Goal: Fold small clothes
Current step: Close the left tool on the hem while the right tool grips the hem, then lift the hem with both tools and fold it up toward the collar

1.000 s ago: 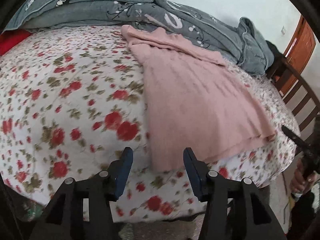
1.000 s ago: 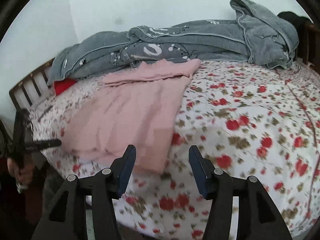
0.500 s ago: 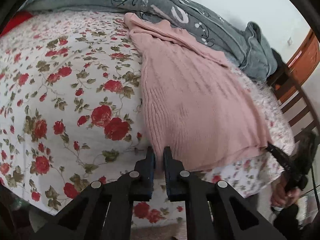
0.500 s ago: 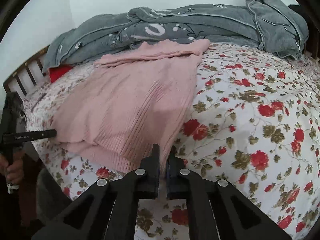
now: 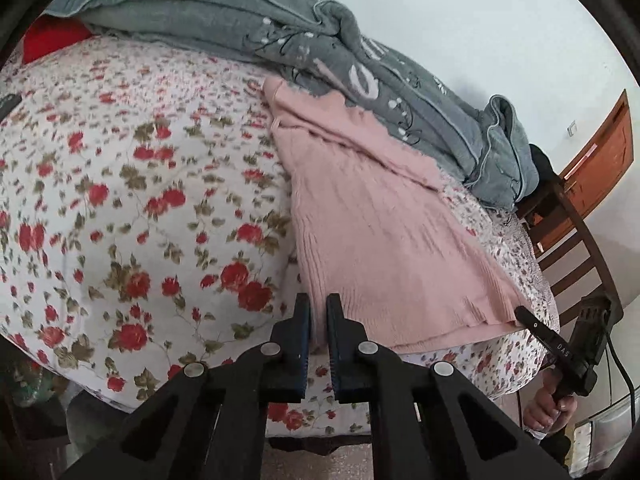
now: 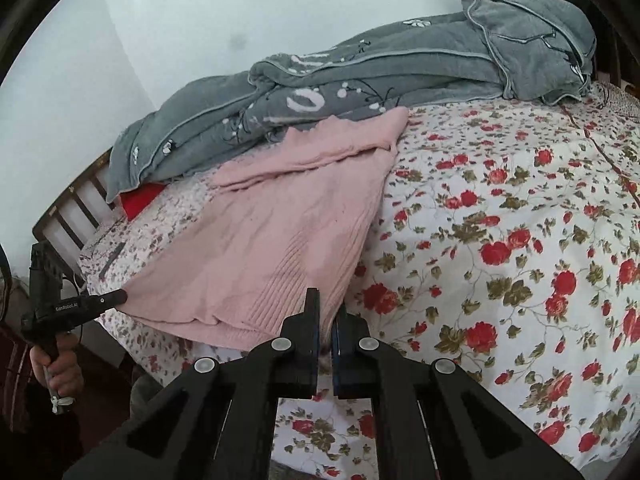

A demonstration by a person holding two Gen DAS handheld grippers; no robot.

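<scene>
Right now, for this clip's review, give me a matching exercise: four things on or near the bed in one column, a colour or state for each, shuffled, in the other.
Things:
1. sweater
2. blanket
3. left tool
4. bedsheet

Colour or state:
A. grey, bunched along the wall
B. white with red flowers
C. shut on a hem corner
D. pink, lying flat on the bed

Pairs: 1-D, 2-A, 3-C, 4-B
</scene>
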